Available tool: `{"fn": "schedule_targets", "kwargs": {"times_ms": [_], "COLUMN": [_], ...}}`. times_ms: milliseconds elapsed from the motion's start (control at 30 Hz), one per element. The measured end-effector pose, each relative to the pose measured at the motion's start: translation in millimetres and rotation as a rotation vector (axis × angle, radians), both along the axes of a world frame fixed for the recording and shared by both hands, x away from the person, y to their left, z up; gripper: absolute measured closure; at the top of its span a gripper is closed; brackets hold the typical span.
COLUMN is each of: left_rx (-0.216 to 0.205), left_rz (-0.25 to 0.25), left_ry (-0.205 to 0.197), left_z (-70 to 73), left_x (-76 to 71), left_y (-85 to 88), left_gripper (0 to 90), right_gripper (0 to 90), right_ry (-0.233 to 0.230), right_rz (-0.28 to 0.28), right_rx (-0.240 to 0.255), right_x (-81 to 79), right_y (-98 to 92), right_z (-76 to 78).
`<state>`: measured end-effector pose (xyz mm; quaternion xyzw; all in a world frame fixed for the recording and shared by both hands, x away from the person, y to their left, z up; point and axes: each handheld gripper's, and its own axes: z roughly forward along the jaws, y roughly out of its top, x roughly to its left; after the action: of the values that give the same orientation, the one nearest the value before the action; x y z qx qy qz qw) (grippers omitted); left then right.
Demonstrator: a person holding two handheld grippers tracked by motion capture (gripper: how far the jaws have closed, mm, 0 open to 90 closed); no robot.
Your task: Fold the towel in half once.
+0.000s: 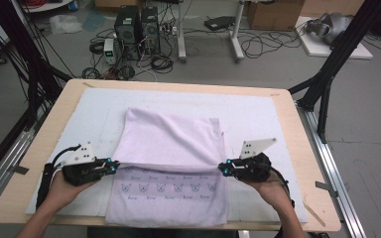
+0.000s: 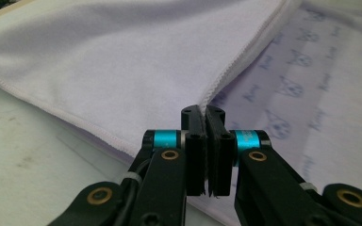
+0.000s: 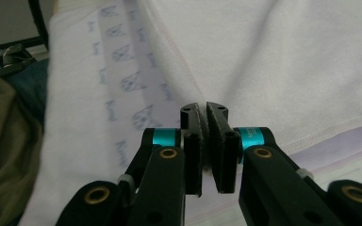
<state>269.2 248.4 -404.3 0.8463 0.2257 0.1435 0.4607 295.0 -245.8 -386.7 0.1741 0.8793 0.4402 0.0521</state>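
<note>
A lavender towel (image 1: 171, 141) lies on a white mat, its upper layer folded over from the near side. A strip printed with small faces (image 1: 168, 188) shows below the folded hem. My left gripper (image 1: 115, 164) is shut on the hem at the towel's left edge. In the left gripper view the jaws (image 2: 205, 113) pinch the stitched hem of the towel (image 2: 122, 61). My right gripper (image 1: 222, 167) is shut on the hem at the right edge. Its jaws (image 3: 203, 110) clamp the towel (image 3: 287, 61) in the right gripper view. Both hems are lifted slightly off the printed layer.
The white mat (image 1: 258, 114) covers most of the wooden table (image 1: 44, 148). Black frame poles (image 1: 327, 69) stand at both sides of the table. Computer towers (image 1: 138, 29) and cables sit on the floor beyond the far edge.
</note>
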Motion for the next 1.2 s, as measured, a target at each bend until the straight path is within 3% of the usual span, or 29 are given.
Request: {"fn": "schedule_targets", "kwargs": {"times_ms": [133,200,300,367,467,600,700,833,900,967,1000,1067,1200], "left_rx": [0.014,0.019,0.009,0.019,0.010,0.032,0.074,0.091,0.074,0.076,0.080,0.094,0.082], "left_rz": [-0.020,-0.055,-0.076,-0.048,-0.029,-0.039,-0.060,-0.060,-0.051,-0.058,-0.057,-0.058,-0.054], "left_ry": [-0.003,0.004,0.024,0.024,0.035,0.059,0.085,0.113,0.109,0.107,0.109,0.101,0.091], "left_z": [0.4,-0.8,-2.9,-3.8,-6.3,-14.5,-24.3,-37.9,-41.1,-40.6,-40.1,-38.7,-33.9], "left_x": [-27.2,-39.0,-47.4,-44.6,-34.6,-25.7,-23.0,-23.6,-25.6,-27.0,-27.6,-27.9,-29.7], "left_y": [-0.6,-0.2,1.6,2.2,1.4,-5.8,-13.1,-16.1,-15.9,-16.4,-17.3,-18.5,-17.1], "left_gripper": [86.8,86.5,71.0,66.3,65.7,66.1,64.7,66.0,67.0,74.5,81.0,86.6,88.0], "right_gripper": [85.1,84.6,74.0,72.1,72.1,68.6,66.4,65.9,67.7,73.0,81.3,89.6,89.9], "right_ry": [-0.001,0.005,0.018,0.027,0.020,0.019,0.061,0.081,0.096,0.103,0.109,0.093,0.094], "right_rz": [0.021,0.043,0.068,0.054,0.035,0.047,0.061,0.084,0.079,0.071,0.077,0.096,0.109], "right_rx": [0.013,0.013,0.042,0.080,0.077,0.017,-0.008,-0.077,-0.084,-0.061,-0.062,-0.081,-0.065], "right_x": [-25.0,-35.6,-43.6,-40.6,-32.7,-24.1,-21.1,-26.2,-27.3,-28.1,-28.6,-30.2,-31.3], "right_y": [-2.4,-4.1,-7.2,-9.3,-4.2,10.3,13.4,18.1,19.3,17.9,18.1,20.1,20.5], "right_z": [-5.1,-7.2,-8.5,-7.1,-6.7,-19.5,-33.4,-48.2,-55.2,-56.9,-55.9,-53.5,-45.9]}}
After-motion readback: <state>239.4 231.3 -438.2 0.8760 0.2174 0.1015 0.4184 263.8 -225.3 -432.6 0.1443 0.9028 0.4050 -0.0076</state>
